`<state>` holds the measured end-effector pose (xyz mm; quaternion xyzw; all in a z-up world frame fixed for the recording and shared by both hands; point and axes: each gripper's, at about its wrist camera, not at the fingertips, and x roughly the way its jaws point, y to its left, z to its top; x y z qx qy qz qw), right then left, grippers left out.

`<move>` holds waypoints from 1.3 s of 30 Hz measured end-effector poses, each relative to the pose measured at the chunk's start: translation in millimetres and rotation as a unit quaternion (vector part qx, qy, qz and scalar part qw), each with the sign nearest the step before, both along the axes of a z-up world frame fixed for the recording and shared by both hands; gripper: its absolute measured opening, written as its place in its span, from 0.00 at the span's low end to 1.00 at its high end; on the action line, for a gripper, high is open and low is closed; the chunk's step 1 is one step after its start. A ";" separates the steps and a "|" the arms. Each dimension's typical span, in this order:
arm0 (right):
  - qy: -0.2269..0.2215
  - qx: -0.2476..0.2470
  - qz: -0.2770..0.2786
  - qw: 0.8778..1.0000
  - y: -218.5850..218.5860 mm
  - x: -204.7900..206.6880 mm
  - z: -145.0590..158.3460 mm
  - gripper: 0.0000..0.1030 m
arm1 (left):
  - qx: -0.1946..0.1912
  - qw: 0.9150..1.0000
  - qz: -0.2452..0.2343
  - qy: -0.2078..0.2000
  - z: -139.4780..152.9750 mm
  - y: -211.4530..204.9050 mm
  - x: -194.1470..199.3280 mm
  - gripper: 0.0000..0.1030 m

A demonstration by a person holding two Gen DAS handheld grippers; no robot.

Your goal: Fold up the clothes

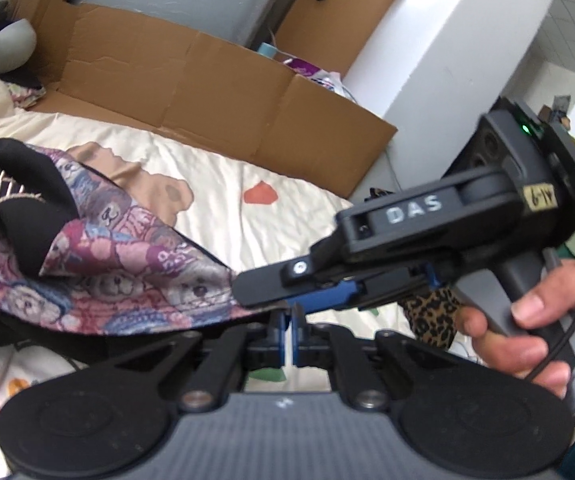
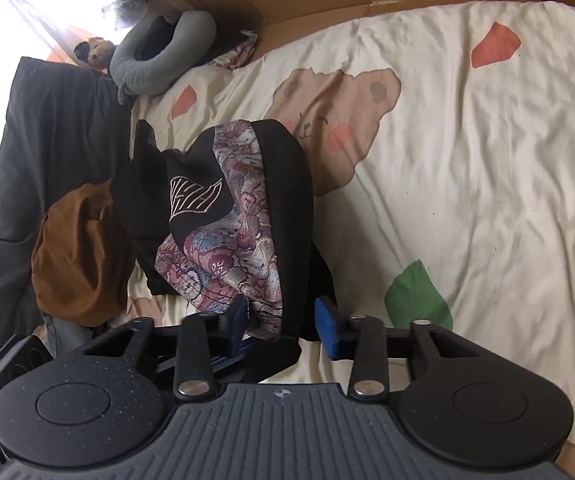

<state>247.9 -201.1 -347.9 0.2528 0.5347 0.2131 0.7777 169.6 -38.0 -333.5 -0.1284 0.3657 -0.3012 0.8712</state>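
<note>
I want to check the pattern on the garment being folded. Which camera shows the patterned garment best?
The right wrist view: the patterned garment hangs mid-frame, with its black trim and line-drawn emblem in full sight between the open right gripper. The left wrist view shows only a blurred part of it at the left edge, beside the shut left gripper.

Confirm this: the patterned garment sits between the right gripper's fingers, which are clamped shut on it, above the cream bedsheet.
One thing is wrong. The right gripper is open, not clamped: in the right wrist view its blue pads stand well apart on either side of the garment. The rest holds: the garment sits between the fingers, above the cream bedsheet.
</note>
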 end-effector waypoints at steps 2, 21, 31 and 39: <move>0.003 -0.002 0.005 1.000 2.2 -0.3 -1.7 0.32 | 0.003 1.000 -0.006 -0.003 0.1 -3.0 -1.9 0.02; -0.019 -0.028 0.007 0.999 -6.5 0.5 -2.0 0.05 | 0.021 0.999 -0.028 0.009 -2.9 -7.5 -7.1 0.03; -0.033 -0.043 -0.032 0.998 -47.2 1.7 2.8 0.05 | 0.049 0.995 0.077 0.044 -7.7 37.4 15.4 0.18; -0.027 -0.058 -0.074 0.995 -83.5 -4.5 -1.1 0.04 | 0.085 0.985 0.145 0.036 -1.3 67.7 37.8 0.43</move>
